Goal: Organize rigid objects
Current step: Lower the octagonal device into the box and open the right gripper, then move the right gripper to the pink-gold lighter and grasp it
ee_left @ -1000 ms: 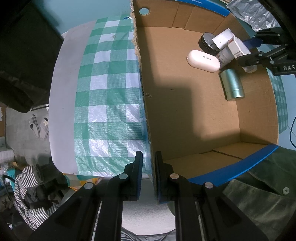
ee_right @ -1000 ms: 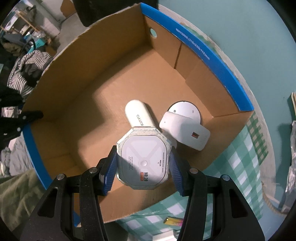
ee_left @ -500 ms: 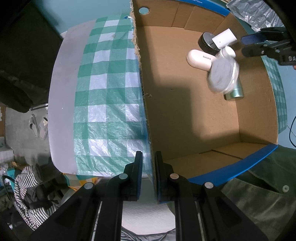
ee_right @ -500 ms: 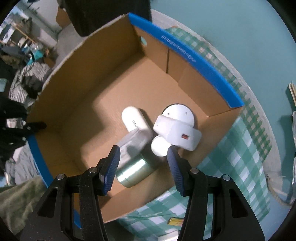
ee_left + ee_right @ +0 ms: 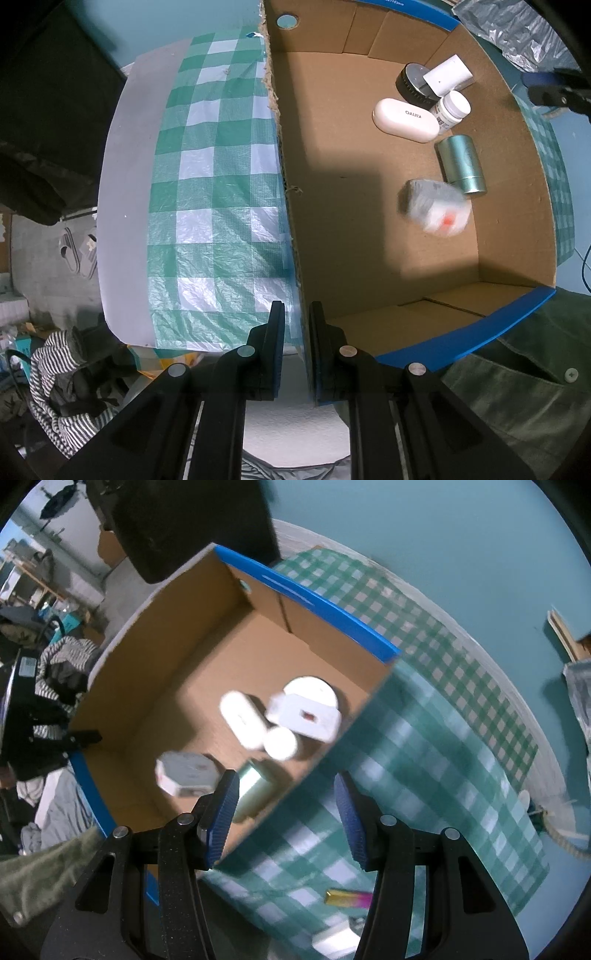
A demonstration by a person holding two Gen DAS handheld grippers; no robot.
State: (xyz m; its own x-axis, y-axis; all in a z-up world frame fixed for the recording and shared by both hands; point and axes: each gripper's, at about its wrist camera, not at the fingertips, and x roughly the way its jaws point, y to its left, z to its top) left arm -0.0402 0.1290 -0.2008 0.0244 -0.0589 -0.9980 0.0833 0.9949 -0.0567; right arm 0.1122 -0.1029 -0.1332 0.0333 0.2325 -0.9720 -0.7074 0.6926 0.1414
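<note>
An open cardboard box [image 5: 369, 258] stands on the checked cloth. My left gripper [image 5: 297, 306] is shut on its near left wall and points straight down. On the box floor lie a white octagonal case [image 5: 434, 206], blurred with motion, a teal metal cylinder [image 5: 461, 164], a white oval case [image 5: 404, 119], a white pill bottle [image 5: 452, 109], a black round puck [image 5: 412, 85] and a white adapter [image 5: 448, 75]. My right gripper [image 5: 284, 775] hangs open and empty above the box's wall [image 5: 332, 749], with the octagonal case [image 5: 186, 775] down to its left.
A green checked cloth [image 5: 424, 738] covers the round table to the right of the box. A small gold-pink item [image 5: 347, 897] and a white item [image 5: 332, 938] lie on it near my right gripper. A person's green garment [image 5: 517, 369] is at the box's near side.
My right gripper let go of the white octagonal case, which dropped and tumbled across the box floor. The gripper then rose and drew away over the box's wall. The left gripper stayed put.
</note>
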